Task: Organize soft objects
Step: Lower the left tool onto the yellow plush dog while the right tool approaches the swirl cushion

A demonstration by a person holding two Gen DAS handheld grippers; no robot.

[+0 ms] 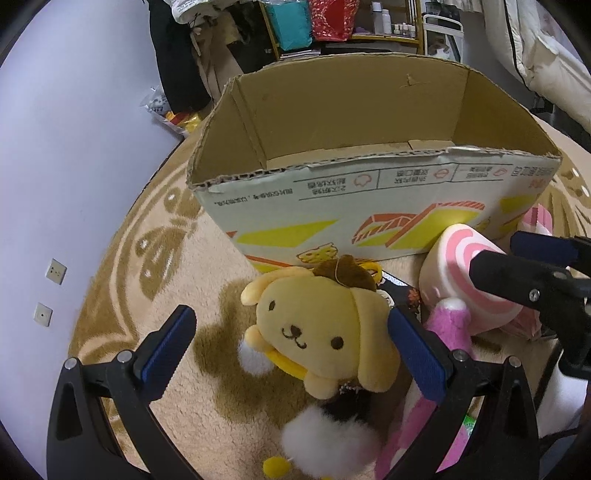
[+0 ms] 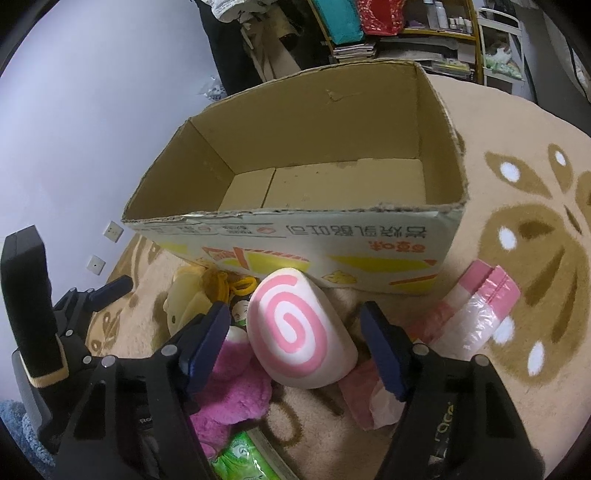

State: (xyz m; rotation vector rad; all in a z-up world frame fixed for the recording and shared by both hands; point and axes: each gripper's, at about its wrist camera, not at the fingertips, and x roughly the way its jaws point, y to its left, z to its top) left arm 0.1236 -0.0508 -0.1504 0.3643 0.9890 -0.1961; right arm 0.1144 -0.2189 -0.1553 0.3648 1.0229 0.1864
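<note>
Plush toys lie on the rug before an open cardboard box.
Left gripper [image 1: 291, 341] is spread wide around the yellow dog plush [image 1: 317, 332], holding nothing; right gripper [image 2: 295, 339] gapes around the swirl cushion [image 2: 299, 332], unclamped. Purple plush [image 2: 236, 391] at seven o'clock; box [image 2: 332, 236] at twelve.

A beige rug [image 1: 110, 266] with brown leaf patterns is covering the floor, its curved edge running along a plain pale wall [image 1: 74, 129]. Two white sockets [image 1: 55, 271] are sitting low on that wall. At the far side, a gold-framed shelf [image 1: 391, 37] is holding small bottles [image 1: 380, 16], with teal and red bags [image 1: 314, 20] hanging beside it. Dark clothes [image 1: 177, 62] are hanging near the wall. Soft indoor light is falling evenly.
</note>
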